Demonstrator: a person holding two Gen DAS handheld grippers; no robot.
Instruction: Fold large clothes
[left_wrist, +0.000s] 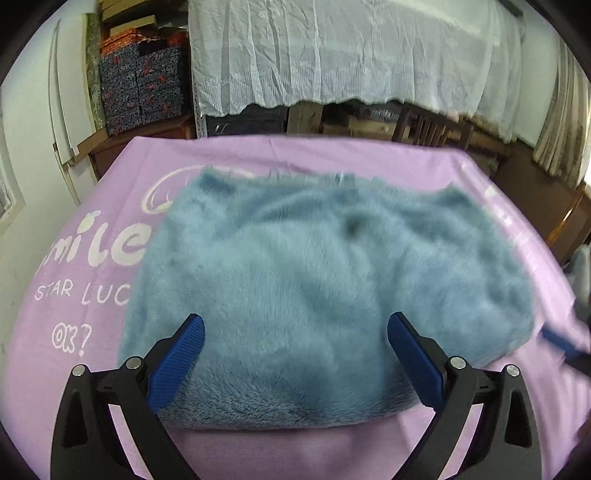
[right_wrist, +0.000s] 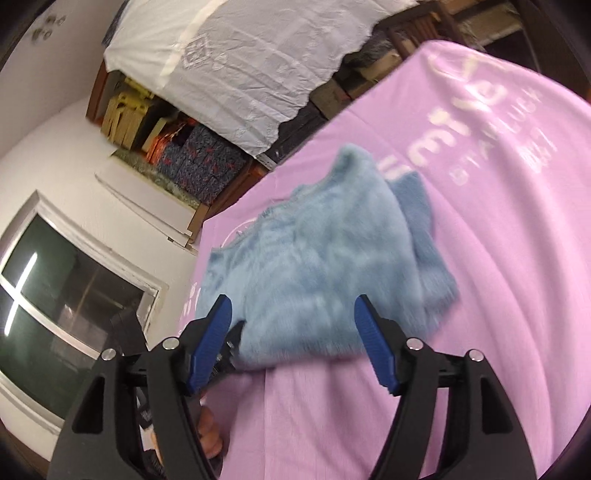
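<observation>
Both grippers, left (left_wrist: 295, 354) and right (right_wrist: 293, 325), stand open and empty just short of the folded fluffy blue garment (left_wrist: 325, 295) on the lilac sheet (left_wrist: 85, 302), so folding looks nearly finished.

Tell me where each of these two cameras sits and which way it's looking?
Left wrist view: sits on the left claw, looking down over the folded fluffy blue garment on the lilac printed sheet; both blue-padded fingers show, open.
Right wrist view: sits on the right claw, tilted sideways, facing the same garment; its open fingers and a hand show.
Shared: garment, sheet, white draped cloth, patterned boxes.
</observation>
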